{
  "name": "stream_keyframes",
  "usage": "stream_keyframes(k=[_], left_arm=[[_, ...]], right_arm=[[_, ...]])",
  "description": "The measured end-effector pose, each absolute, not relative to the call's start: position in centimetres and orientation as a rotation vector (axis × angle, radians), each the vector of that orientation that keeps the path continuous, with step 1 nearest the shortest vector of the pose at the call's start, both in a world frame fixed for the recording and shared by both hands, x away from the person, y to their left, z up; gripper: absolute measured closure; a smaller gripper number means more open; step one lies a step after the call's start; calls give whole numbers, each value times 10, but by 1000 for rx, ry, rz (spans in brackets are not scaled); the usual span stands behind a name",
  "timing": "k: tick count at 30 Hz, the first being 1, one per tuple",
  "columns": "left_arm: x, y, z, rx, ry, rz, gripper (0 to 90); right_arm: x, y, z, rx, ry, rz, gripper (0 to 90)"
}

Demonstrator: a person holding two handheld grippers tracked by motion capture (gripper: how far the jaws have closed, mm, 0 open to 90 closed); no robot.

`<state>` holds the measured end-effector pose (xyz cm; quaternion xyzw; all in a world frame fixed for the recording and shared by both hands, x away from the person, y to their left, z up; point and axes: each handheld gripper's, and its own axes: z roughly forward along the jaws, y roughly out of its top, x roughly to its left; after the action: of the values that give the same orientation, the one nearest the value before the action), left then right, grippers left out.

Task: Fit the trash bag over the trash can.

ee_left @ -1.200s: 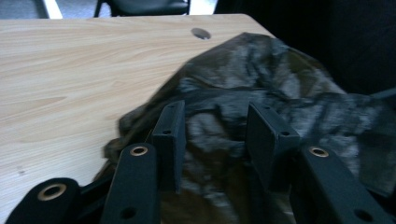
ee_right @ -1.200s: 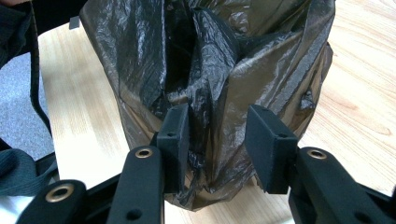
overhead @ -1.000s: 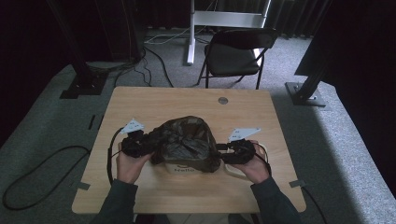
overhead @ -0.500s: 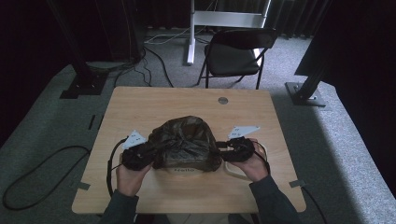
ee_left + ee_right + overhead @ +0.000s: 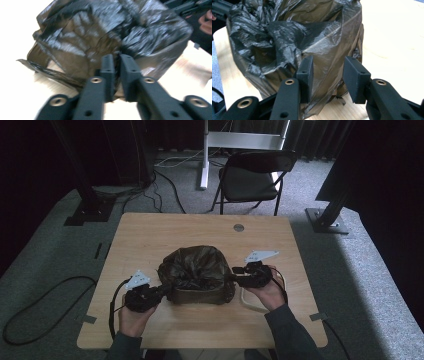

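Observation:
A crumpled dark brown plastic bag [image 5: 195,270] sits in the middle of the wooden table [image 5: 150,235], draped over something box-shaped. My left gripper [image 5: 162,290] reaches its near left corner. In the left gripper view the jaws [image 5: 116,60] are closed to a thin slit on the bag's [image 5: 100,32] lower film. My right gripper [image 5: 235,277] is at the bag's right side. Its jaws [image 5: 328,72] stand open, with a fold of the bag [image 5: 287,32] between them.
A black folding chair [image 5: 252,180] stands beyond the far table edge, beside a white stand. Dark cable [image 5: 35,315] loops on the carpet at the left. A round grommet [image 5: 239,227] sits near the table's far edge. A pale cable [image 5: 247,301] curls by my right hand.
My left gripper has drawn back toward the near left of the table, and the bag's left corner has stretched out with it. The right gripper has stayed at the bag's right side.

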<state>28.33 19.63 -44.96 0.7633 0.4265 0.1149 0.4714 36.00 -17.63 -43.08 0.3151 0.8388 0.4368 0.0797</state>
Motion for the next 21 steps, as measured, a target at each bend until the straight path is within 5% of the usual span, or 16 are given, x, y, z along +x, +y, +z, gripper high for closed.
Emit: stream_keyframes(k=[7, 21], left_arm=[[309, 204, -462, 1860, 1110, 289, 687], [331, 187, -471, 1895, 1020, 244, 696]], right_arm=[[369, -173, -435, 988, 2506, 1298, 604], [368, -177, -440, 978, 2587, 1326, 666]])
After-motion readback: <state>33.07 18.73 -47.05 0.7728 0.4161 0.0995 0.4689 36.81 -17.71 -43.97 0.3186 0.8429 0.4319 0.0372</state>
